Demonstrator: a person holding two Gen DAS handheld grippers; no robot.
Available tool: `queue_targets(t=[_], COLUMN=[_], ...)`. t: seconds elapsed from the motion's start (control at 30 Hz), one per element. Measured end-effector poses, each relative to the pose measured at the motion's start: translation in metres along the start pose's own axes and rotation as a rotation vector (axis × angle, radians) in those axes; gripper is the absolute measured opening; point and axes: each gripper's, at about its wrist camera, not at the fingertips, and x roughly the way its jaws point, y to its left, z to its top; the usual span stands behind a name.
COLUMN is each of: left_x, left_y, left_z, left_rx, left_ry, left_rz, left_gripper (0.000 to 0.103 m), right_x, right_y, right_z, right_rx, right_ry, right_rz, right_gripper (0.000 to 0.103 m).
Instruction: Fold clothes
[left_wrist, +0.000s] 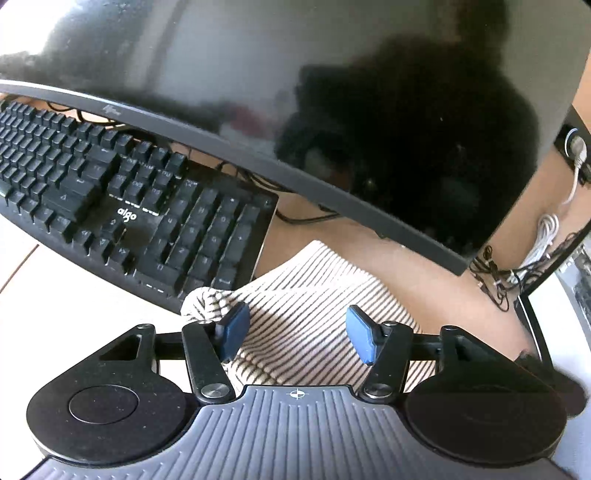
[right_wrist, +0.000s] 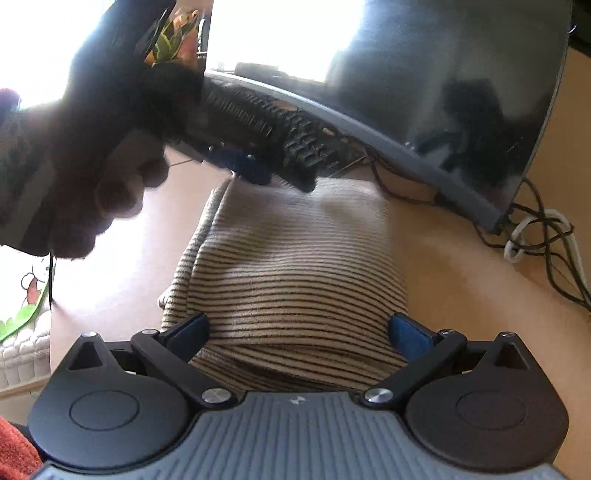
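Evidently soft, light and floppy, cream ribbed knit garment with thin dark stripes (right_wrist: 295, 266) lying on tan desk (right_wrist: 461, 288) beneath both spread, empty grippers, left (left_wrist: 297, 332) and right (right_wrist: 299, 332); best pinched at folded edge, not mid-panel.

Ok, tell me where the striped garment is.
The striped garment lies on the desk in front of the monitor, right of the keyboard in the left wrist view.

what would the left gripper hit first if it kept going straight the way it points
Most likely the striped garment lying on the desk: the left gripper angles down over it with open jaws. The keyboard and monitor sit farther on, though depth is uncertain.
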Motion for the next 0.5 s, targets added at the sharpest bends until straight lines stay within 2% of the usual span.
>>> queue_targets(t=[0.13,0.2,0.27,0.33,0.5], left_x=[0.006,0.006,-0.002,-0.011,-0.054], left_y=[0.006,0.006,0.008,0.012,0.004], left_z=[0.001,0.002,0.003,0.003,-0.014], left_rx=[-0.012,-0.016,-0.041,-0.082,-0.137], left_ry=[0.0,0.001,0.003,-0.005,-0.019], left_rz=[-0.016,-0.021,-0.038,-0.038,-0.101], left_gripper=[0.063,0.063,0.063,0.061,0.061], right_x=[-0.02,-0.011,0.012,0.019,0.008], right_y=[0.001,0.005,0.012,0.025,0.019], right_z=[0.015,0.016,0.005,-0.006,-0.004], right_rx=[0.085,0.096,0.085,-0.013,0.019], right_ry=[-0.108,-0.087,0.01,-0.006,-0.015], right_rz=[0.029,0.05,0.041,-0.027,-0.006], right_gripper=[0.103,0.103,0.103,0.103,0.103])
